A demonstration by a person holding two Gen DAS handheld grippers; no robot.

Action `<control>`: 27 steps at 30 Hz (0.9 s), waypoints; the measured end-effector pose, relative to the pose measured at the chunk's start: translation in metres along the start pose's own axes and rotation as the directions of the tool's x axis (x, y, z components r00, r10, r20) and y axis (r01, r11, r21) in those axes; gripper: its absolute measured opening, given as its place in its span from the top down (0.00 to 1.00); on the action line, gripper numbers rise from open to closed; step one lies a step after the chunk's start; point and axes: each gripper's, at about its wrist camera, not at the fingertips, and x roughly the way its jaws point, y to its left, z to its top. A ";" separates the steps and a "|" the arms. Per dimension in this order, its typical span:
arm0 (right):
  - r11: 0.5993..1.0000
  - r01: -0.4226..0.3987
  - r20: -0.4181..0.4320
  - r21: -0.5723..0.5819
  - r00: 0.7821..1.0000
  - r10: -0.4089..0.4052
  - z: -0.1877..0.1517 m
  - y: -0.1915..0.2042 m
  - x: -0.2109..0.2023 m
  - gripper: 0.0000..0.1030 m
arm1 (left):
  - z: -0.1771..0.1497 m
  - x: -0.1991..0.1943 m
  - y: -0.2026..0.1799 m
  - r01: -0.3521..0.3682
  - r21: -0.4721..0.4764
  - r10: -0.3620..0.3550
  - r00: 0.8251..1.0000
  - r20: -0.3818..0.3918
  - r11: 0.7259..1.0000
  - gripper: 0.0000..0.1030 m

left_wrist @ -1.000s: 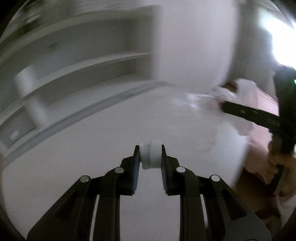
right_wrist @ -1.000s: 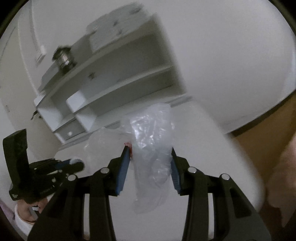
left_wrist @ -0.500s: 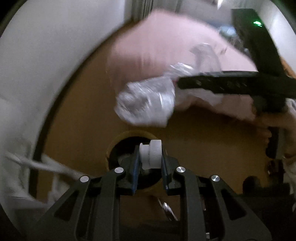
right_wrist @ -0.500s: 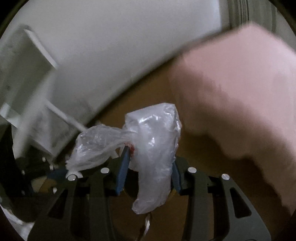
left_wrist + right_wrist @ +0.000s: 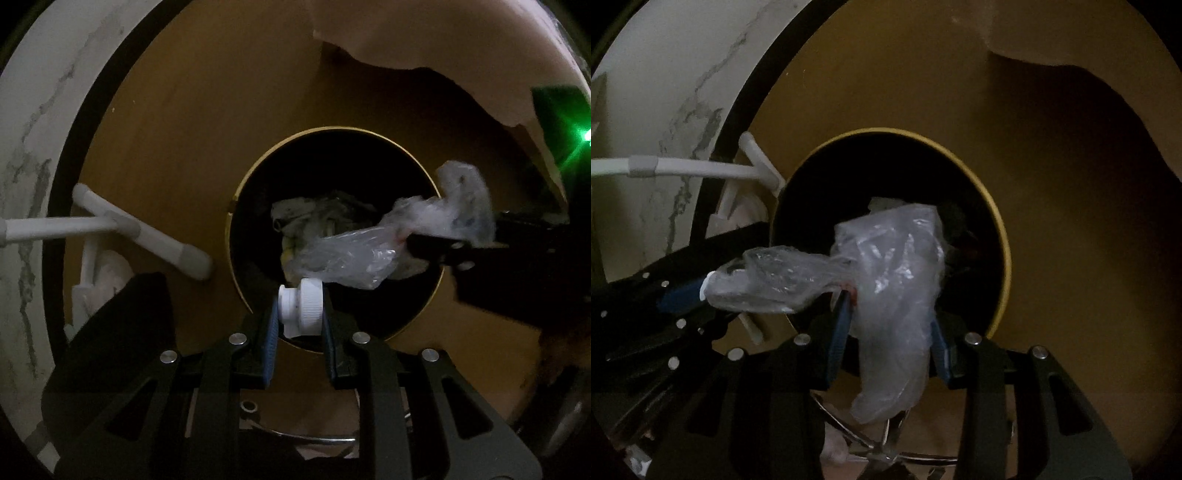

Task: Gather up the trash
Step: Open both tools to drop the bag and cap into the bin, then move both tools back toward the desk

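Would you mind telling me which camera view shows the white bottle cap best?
The left wrist view: the white bottle cap sits sharp and unobstructed between the left claw pads, above the bin. In the right wrist view only a sliver of it peeks out behind the crumpled plastic bag.

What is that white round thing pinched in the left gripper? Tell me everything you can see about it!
It is a small white bottle cap that looks like plastic. It has a wide ribbed ring and a narrower smooth neck sticking out to one side, so it lies sideways. The left gripper squeezes it between its blue pads, one on each flat end. It hangs over the near rim of a round dark bin with trash inside. A crumpled clear plastic bag held by the other gripper nearly brushes its top.
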 end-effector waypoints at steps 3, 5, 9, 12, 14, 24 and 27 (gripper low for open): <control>1.000 -0.003 0.008 -0.008 1.000 0.003 0.007 0.006 0.001 0.62 | 0.004 0.000 -0.005 0.009 -0.002 -0.009 1.000 -0.002 1.000 0.81; 1.000 0.000 0.018 -0.006 1.000 0.000 0.010 0.004 0.001 0.47 | 0.006 0.000 -0.005 0.023 -0.006 -0.023 1.000 -0.001 1.000 0.80; 0.999 0.034 0.061 -0.017 0.998 -0.033 0.009 0.002 -0.011 0.15 | 0.003 -0.005 -0.010 0.033 0.014 -0.033 0.999 0.022 0.999 0.18; 0.998 0.053 0.084 0.024 0.995 -0.055 0.010 -0.007 -0.025 0.10 | -0.003 -0.018 -0.012 0.033 0.025 -0.035 0.995 0.090 0.999 0.10; 0.997 0.043 0.097 0.064 0.994 -0.049 0.011 -0.014 -0.043 0.10 | -0.008 -0.027 -0.013 0.055 0.024 -0.058 0.993 0.099 0.998 0.10; 0.962 0.264 0.574 0.065 0.779 -0.253 -0.018 0.049 -0.252 0.07 | -0.093 -0.208 -0.046 0.129 0.229 -0.232 0.827 0.512 0.965 0.10; 0.921 0.374 0.795 0.104 0.526 -0.303 -0.050 0.127 -0.329 0.06 | -0.134 -0.278 -0.037 0.076 0.226 -0.212 0.709 0.673 0.971 0.07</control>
